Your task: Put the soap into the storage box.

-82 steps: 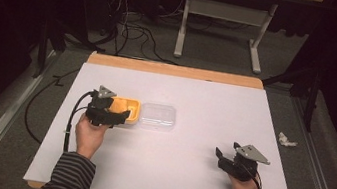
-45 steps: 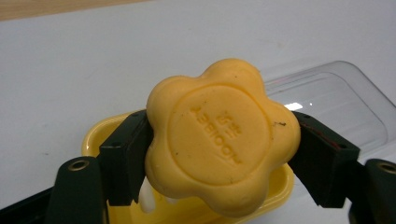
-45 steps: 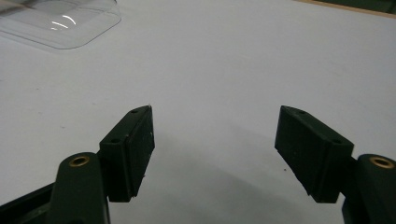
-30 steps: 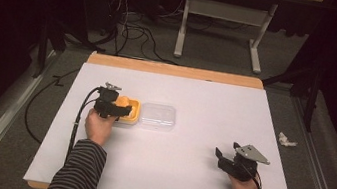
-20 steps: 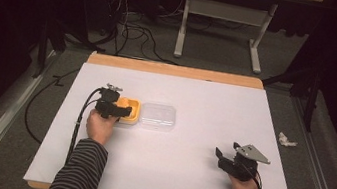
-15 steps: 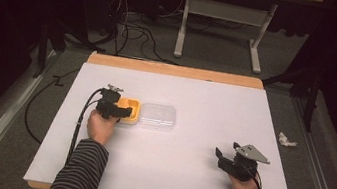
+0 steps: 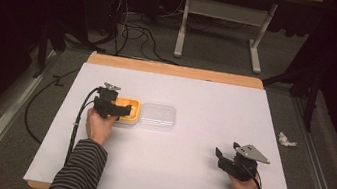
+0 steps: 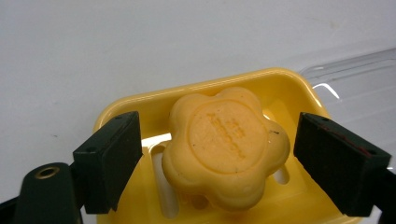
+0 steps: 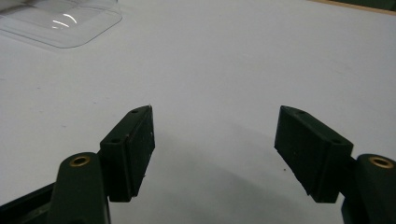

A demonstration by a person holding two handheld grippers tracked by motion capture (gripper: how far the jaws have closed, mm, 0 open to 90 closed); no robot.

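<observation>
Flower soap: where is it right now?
The flower soap lies in the yellow dish on the table's left half, beside the clear lid, between the left gripper's just-opened jaws, untouched.

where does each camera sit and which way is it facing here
High view: above the person's side, looking forward and down on the table; both forearms, left claw, right claw.
Left gripper view: on the left claw, facing soap in the yellow dish.
Right gripper view: on the right claw, facing bare table.
Shared: the clear lid.
</observation>
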